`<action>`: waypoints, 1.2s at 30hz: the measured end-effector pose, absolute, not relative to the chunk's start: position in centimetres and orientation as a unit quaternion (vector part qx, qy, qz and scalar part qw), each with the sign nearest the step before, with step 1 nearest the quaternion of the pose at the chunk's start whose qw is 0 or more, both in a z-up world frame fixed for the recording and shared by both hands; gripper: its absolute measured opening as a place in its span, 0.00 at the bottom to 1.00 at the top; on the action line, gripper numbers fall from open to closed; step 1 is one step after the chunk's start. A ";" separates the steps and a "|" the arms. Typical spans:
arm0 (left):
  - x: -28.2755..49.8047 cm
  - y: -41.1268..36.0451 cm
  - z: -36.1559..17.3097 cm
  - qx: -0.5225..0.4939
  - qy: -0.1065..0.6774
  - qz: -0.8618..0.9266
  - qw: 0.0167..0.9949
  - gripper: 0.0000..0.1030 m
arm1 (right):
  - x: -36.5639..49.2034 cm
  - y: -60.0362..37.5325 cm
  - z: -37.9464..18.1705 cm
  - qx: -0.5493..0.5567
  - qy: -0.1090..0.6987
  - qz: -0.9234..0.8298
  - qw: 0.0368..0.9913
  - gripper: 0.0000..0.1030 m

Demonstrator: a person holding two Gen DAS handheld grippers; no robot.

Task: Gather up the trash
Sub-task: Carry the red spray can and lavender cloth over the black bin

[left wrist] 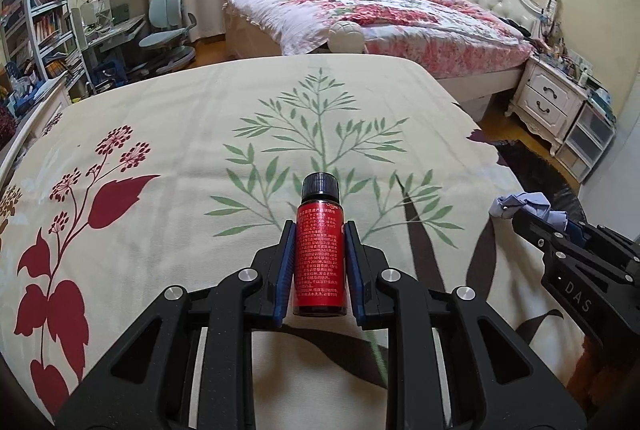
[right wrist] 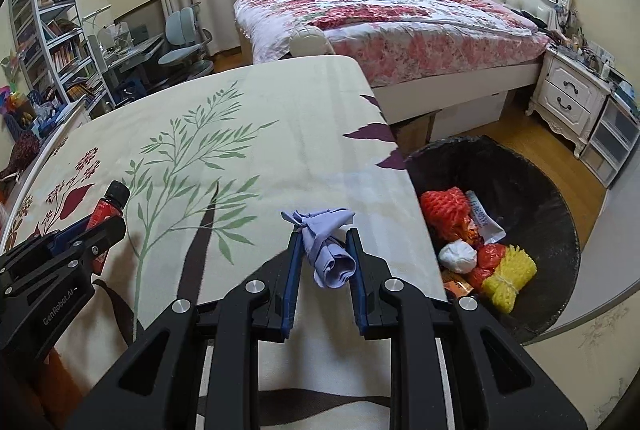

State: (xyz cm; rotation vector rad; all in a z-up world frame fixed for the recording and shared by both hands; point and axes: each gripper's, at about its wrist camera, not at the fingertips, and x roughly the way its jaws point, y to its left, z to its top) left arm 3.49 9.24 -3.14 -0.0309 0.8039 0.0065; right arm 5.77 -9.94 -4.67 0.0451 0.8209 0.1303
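Note:
My left gripper [left wrist: 320, 230] is shut on a small red bottle [left wrist: 319, 262] with a black cap, held upright above the floral tablecloth [left wrist: 180, 134]. It also shows at the left of the right wrist view [right wrist: 105, 211]. My right gripper [right wrist: 323, 236] is shut on a crumpled pale-purple glove [right wrist: 326, 250], above the table's right part. The glove also shows at the right of the left wrist view [left wrist: 528, 208]. A black trash bin [right wrist: 532, 190] stands on the floor right of the table, holding red and yellow foam nets, a white wad and wrappers.
The table's right edge [right wrist: 400, 166] runs beside the bin. Behind are a bed [right wrist: 380, 18] with a floral quilt, a white nightstand [right wrist: 568, 98], a desk with a blue chair [right wrist: 184, 34] and a bookshelf [right wrist: 52, 38] at the left.

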 end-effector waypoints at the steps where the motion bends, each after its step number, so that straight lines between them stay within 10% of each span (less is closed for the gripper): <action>1: 3.5 8.7 -3.1 -0.013 0.391 -0.001 0.920 0.22 | 5.7 -10.5 -4.6 0.025 0.398 0.058 0.915 0.23; 36: 7.0 -8.0 -4.0 0.069 0.379 -0.122 0.914 0.22 | 5.2 -23.2 -5.1 0.090 0.375 -0.064 0.920 0.18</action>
